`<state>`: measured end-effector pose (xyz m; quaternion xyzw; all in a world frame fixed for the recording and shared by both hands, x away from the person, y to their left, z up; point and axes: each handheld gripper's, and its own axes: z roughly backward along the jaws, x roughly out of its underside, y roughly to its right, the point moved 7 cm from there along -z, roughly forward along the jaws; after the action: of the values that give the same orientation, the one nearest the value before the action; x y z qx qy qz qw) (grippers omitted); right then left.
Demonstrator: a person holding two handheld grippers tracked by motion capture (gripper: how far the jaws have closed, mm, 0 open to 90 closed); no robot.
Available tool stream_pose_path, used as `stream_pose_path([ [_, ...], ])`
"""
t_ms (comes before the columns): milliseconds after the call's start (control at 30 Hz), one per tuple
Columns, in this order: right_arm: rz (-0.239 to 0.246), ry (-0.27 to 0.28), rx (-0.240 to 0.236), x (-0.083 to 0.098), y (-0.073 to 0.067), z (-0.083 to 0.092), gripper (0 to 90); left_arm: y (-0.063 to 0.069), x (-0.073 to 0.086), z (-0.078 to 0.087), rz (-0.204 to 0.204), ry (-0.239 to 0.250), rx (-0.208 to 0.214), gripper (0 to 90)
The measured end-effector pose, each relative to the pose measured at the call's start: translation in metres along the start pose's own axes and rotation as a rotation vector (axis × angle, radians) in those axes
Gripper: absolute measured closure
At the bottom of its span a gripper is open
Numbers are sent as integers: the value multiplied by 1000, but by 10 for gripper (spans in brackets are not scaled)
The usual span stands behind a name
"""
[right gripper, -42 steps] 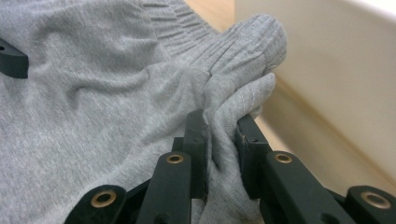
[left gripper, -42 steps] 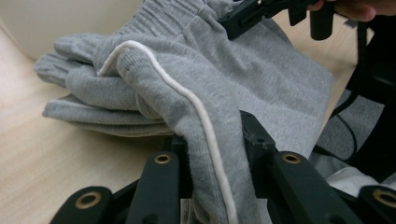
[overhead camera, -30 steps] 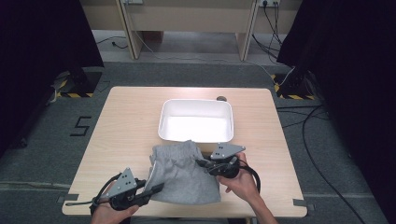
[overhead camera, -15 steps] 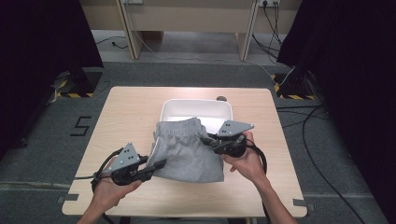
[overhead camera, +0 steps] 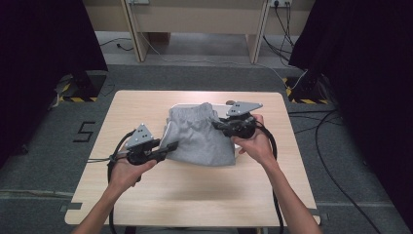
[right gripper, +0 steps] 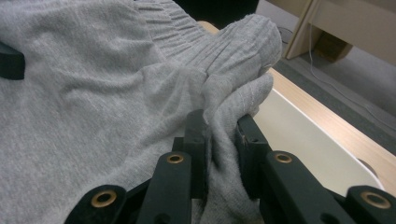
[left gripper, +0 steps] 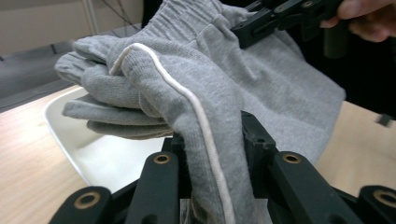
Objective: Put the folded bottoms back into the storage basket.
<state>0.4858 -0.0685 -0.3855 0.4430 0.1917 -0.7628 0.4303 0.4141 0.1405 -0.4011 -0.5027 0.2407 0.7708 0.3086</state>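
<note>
The folded grey garment point(overhead camera: 200, 139) hangs between 2 claws above the worktop point(overhead camera: 195, 200), its far edge over the white tray point(left gripper: 93, 154). The left claw point(overhead camera: 168, 147) is clamped on a thick fold with white piping; the right claw point(overhead camera: 218, 125) pinches bunched cloth near the ribbed waistband. The fabric looks soft, light and limp, likely to sag and unfold, so gripping stacked layers at opposite edges suits it.

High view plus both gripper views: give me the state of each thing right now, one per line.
Grey shorts: folded, lifted off the table, held at both sides, partly over the tray.
White tray: empty as far as visible.
Left gripper: shut on the shorts.
Right gripper: shut on the shorts.
</note>
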Motion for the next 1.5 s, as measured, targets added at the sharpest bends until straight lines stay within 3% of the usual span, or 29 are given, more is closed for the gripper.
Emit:
stream_pose_path([
  [600,-22,-100,55,1,66,-41,784,-48,-3,-81,71,-84,-52,707],
  [867,-45,-124,71,11,82,-60,784,-56,5,-106,80,-116,-77,707],
  [1067,-54,-157,74,20,87,-71,784,-58,14,-113,81,-156,-88,705],
  [1300,-79,-180,55,34,86,-84,783,-61,24,-115,85,-232,-91,702],
  [1500,-86,-203,41,44,81,-89,783,-59,31,-117,65,-284,-87,700],
])
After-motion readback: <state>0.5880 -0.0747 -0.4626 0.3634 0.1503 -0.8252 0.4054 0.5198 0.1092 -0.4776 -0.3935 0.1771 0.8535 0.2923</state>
